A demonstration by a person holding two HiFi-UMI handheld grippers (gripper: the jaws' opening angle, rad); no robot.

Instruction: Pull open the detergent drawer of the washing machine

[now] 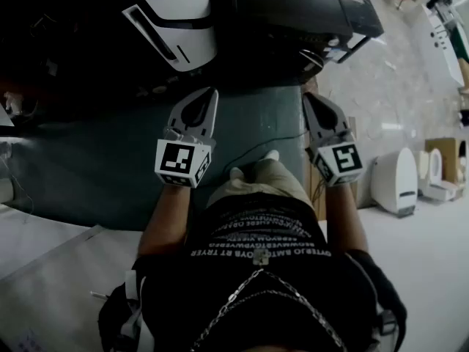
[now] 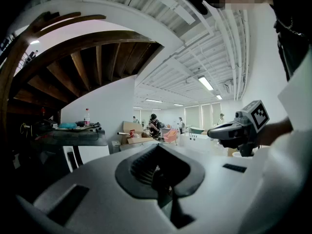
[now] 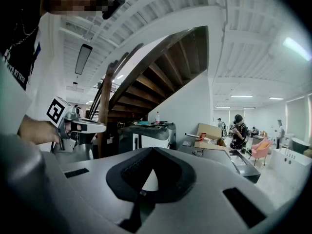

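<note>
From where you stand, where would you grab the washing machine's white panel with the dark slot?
Take the edge of the dark slot in the white panel; it looks like a recessed pull, possibly the drawer's. Come level from the front, one jaw hooked in. The left gripper and right gripper are shut, well short: open one first.
</note>
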